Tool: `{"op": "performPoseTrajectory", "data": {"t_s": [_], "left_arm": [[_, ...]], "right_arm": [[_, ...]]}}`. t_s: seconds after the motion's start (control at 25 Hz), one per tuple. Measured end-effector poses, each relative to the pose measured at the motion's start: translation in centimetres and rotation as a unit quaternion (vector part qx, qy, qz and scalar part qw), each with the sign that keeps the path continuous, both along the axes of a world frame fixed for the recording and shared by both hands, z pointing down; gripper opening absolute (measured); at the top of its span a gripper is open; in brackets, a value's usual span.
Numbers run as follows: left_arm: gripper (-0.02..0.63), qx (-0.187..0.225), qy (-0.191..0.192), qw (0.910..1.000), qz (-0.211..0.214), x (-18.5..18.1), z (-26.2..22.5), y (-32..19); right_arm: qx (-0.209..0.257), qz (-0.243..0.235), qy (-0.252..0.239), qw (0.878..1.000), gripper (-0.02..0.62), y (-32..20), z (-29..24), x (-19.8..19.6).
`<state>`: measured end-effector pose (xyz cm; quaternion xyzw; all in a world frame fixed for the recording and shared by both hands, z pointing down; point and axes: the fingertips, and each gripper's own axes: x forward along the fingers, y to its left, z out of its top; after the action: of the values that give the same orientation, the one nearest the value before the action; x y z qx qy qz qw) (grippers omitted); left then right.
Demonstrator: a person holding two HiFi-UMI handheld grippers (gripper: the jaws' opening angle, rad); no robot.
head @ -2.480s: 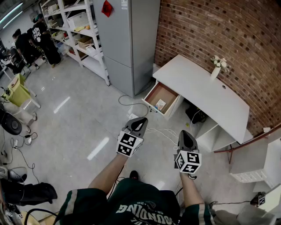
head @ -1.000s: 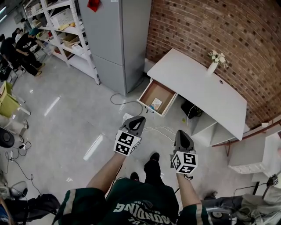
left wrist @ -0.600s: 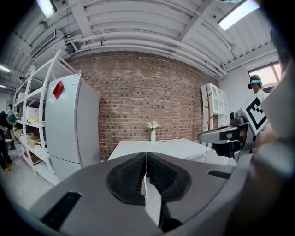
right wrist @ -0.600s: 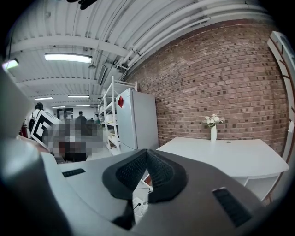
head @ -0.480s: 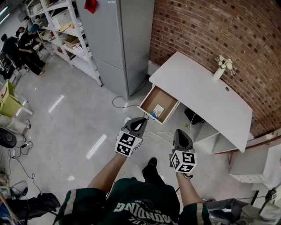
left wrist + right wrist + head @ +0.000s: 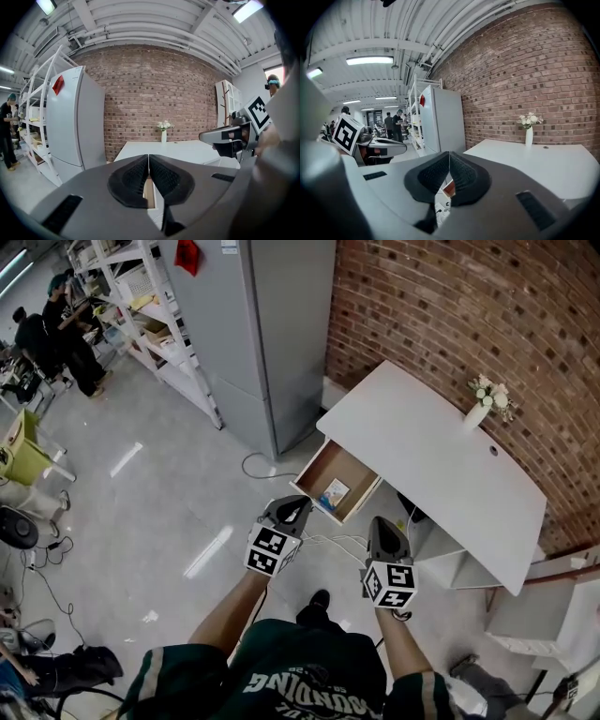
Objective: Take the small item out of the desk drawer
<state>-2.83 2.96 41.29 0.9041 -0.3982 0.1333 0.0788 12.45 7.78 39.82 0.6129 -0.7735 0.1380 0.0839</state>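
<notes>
The small item [image 6: 334,493] lies in the open drawer [image 6: 349,468], near its front, and the drawer sticks out of the white desk [image 6: 431,451]. Our left gripper [image 6: 289,506] and right gripper [image 6: 386,524] are both squeezed shut with nothing in them, well apart from it. We think we should step nearer, open one gripper wide, and come down gently from above so we miss the drawer's sides.
</notes>
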Motion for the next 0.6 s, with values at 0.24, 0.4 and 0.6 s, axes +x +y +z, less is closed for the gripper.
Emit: {"op": "performPoseTrajectory", "data": {"t_s": [0.24,0.4,0.6], "left_arm": [[0.017,-0.003,-0.005,0.9999,-0.016,1.6,0.0,-2.4],[0.017,-0.004,-0.005,0.9998,-0.021,2.3,0.0,-3.2],[0.017,-0.012,-0.003,0.9995,-0.030,2.0,1.2,-3.9]], "right_arm": [[-0.004,-0.019,-0.002,1.000,0.025,-2.8,0.2,1.6],[-0.007,-0.029,-0.003,1.000,0.025,-4.1,0.5,1.9],[-0.024,-0.039,-0.004,0.999,0.025,-4.9,2.3,1.1]]}}
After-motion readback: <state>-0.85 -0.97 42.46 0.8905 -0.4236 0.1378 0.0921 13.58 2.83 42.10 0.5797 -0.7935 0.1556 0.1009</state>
